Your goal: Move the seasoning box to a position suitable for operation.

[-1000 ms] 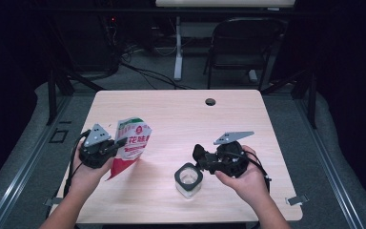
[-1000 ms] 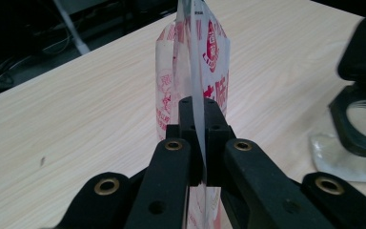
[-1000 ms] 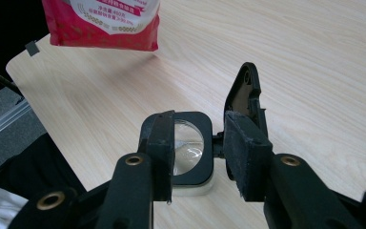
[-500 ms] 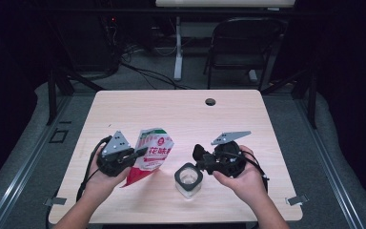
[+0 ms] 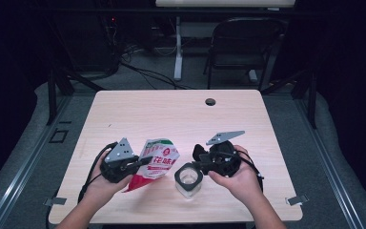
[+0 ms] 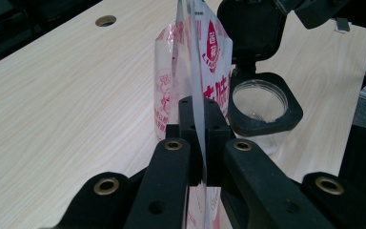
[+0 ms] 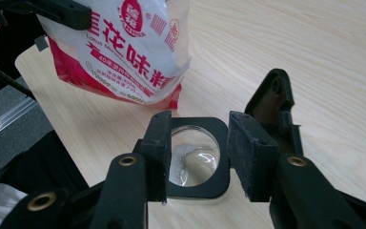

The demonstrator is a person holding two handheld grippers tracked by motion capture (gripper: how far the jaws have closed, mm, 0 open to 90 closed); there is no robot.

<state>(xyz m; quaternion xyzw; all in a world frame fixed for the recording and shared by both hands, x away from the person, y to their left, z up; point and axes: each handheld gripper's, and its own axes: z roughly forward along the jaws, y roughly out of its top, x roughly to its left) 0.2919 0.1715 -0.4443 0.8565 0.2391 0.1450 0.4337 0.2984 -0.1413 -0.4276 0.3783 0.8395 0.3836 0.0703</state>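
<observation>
My left gripper (image 5: 140,163) clamps the bag (image 5: 158,160); I tip its corner over the jar (image 5: 188,179) below my loosened right gripper (image 5: 198,159) (jaws just widening, lid up).

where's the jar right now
In the high view the jar stands near the table's front edge, right of the tilted bag, with the right gripper at its rim.
</observation>
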